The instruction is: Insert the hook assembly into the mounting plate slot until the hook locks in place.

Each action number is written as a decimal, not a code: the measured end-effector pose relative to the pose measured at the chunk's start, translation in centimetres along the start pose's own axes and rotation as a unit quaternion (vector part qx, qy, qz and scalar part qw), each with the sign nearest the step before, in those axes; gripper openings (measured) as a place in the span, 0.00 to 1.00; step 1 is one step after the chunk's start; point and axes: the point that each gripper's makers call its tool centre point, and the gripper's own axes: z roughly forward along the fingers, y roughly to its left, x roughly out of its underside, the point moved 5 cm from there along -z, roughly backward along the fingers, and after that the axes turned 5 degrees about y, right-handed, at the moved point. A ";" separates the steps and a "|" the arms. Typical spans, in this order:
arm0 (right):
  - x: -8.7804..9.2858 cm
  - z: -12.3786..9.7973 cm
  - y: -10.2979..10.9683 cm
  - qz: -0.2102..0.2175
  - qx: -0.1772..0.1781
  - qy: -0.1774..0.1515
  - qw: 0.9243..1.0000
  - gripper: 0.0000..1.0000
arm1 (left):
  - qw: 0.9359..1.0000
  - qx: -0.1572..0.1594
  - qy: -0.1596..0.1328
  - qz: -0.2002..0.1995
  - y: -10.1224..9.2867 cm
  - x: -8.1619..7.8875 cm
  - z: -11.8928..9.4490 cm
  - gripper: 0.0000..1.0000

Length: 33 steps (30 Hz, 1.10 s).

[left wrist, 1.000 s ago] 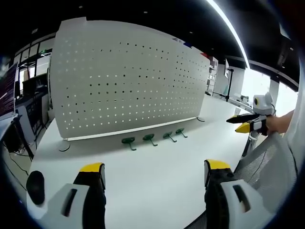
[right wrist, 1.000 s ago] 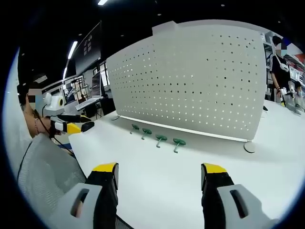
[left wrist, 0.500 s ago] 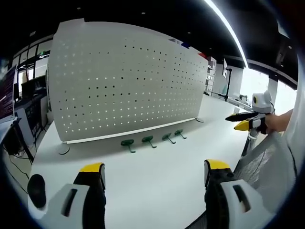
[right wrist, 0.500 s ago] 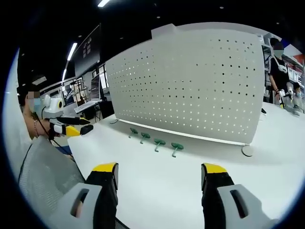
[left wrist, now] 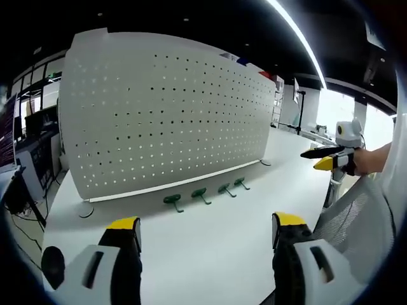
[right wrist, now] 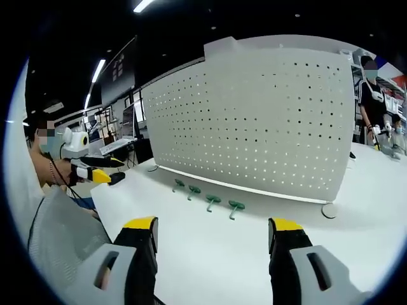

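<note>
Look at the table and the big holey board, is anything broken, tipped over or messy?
Nothing stands out. The white perforated board stands upright on the white table, and four green hooks lie in a tidy row in front of it, none mounted yet. Both grippers, left and right, are open and empty.

Four green hooks (left wrist: 202, 194) on the surface (left wrist: 210, 241) (shapes too small to tell); pegboard (right wrist: 254, 121) slots indistinct; each hand-held gripper's body cut off by the near edge.
</note>
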 end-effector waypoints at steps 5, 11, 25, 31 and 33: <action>0.0 0.1 0.0 -0.001 0.000 0.000 1.000 0.68 | 1.000 0.006 0.002 0.008 0.2 -0.3 0.5 0.87; -0.6 0.2 0.2 -0.003 -0.001 -0.008 1.000 0.69 | 1.000 0.015 0.002 0.014 0.3 -0.8 1.0 0.87; -0.7 0.6 0.3 -0.016 -0.005 0.000 1.000 0.68 | 0.997 0.044 0.018 0.055 0.3 -2.2 2.4 0.87; -0.8 0.7 0.5 -0.019 -0.007 -0.001 1.000 0.68 | 0.995 0.058 0.036 0.067 0.5 -2.4 3.1 0.88; -0.7 0.8 0.5 -0.017 -0.006 -0.002 1.000 0.68 | 0.994 0.062 0.041 0.074 0.5 -2.6 3.4 0.88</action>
